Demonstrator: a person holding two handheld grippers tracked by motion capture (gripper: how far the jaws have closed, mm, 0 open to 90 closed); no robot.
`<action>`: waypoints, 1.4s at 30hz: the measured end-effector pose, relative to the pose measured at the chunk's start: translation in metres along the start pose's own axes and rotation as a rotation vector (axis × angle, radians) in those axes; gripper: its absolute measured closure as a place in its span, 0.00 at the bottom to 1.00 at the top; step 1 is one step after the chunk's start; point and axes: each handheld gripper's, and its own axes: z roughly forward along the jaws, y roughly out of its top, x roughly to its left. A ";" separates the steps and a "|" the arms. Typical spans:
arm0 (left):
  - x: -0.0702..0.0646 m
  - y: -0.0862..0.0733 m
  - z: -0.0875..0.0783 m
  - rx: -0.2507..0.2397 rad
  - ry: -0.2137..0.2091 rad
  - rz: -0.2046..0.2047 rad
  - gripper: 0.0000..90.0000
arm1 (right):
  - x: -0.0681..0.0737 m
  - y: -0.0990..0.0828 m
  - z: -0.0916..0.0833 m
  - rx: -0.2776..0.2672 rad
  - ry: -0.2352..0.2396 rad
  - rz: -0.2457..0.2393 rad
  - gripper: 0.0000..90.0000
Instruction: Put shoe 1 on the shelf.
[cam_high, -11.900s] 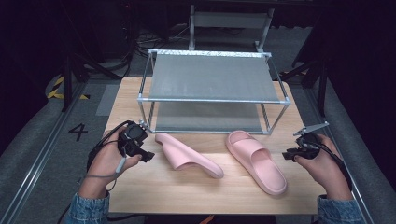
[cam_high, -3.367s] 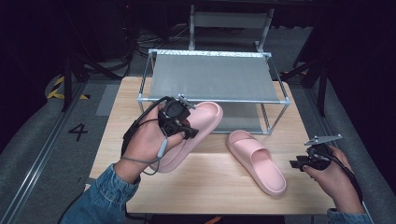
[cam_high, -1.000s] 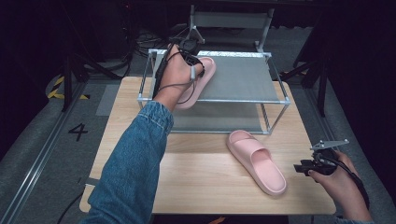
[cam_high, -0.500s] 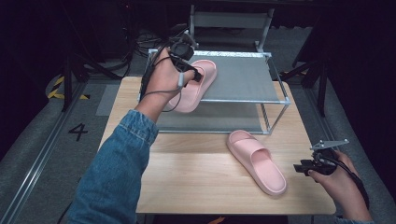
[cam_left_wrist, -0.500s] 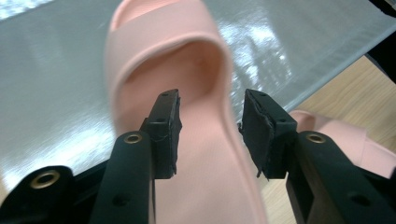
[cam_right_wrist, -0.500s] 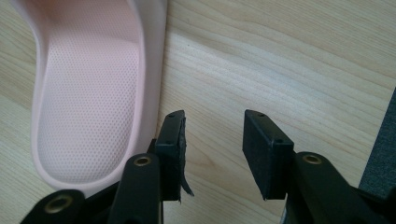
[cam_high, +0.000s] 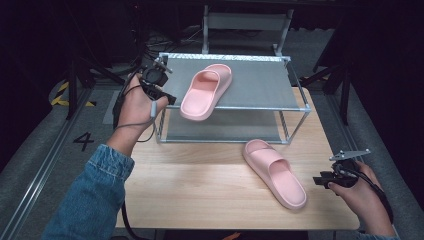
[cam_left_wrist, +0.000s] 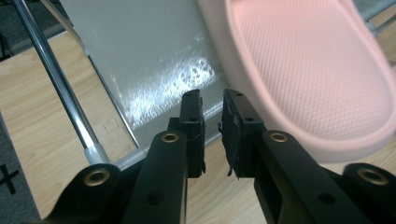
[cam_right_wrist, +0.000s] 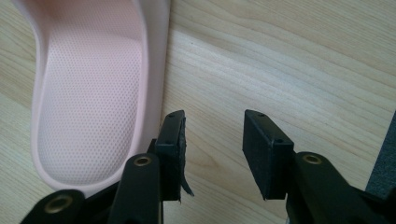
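Two pink slippers, a two-tier metal rack and a wooden table (cam_high: 200, 185), seen from above and along each gripper.

Upper slipper (cam_high: 206, 91): lies on the top shelf (cam_high: 260, 85) of the rack (cam_high: 298, 116), sole down, its toe toward 1 o'clock and its heel overhanging the shelf's front rail at 7 o'clock. In the left gripper view the heel (cam_left_wrist: 322, 79) fills the upper right, jutting past the shelf edge.

Left gripper (cam_high: 159, 86): held at 9 o'clock of the upper slipper, just beside the rack's left front post and apart from the slipper. In its own view the jaws stand nearly together, a narrow gap between the pads (cam_left_wrist: 192, 126), nothing gripped; they have just opened and closed again. The slipper is released.

Lower slipper (cam_high: 276, 172): rests flat on the table in front of the rack, toe toward 11 o'clock, heel toward 5 o'clock.

Right gripper (cam_high: 327, 181): held near the table's right edge, at 3 o'clock of the lower slipper's heel, close beside it. In its own view the jaws are parted over bare wood, empty, with the slipper's heel (cam_right_wrist: 88, 107) at 10 o'clock, its rim just beside the left pad (cam_right_wrist: 170, 154)
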 end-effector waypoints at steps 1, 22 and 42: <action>0.000 -0.003 0.001 0.007 -0.007 -0.002 0.89 | 0.000 0.000 0.000 0.000 -0.003 0.000 0.68; -0.058 0.001 0.017 -0.010 -0.159 0.134 0.93 | 0.000 0.000 0.003 0.002 -0.002 -0.007 0.67; -0.097 -0.011 0.013 -0.040 -0.268 0.194 0.93 | 0.001 0.000 0.004 0.007 -0.004 -0.015 0.67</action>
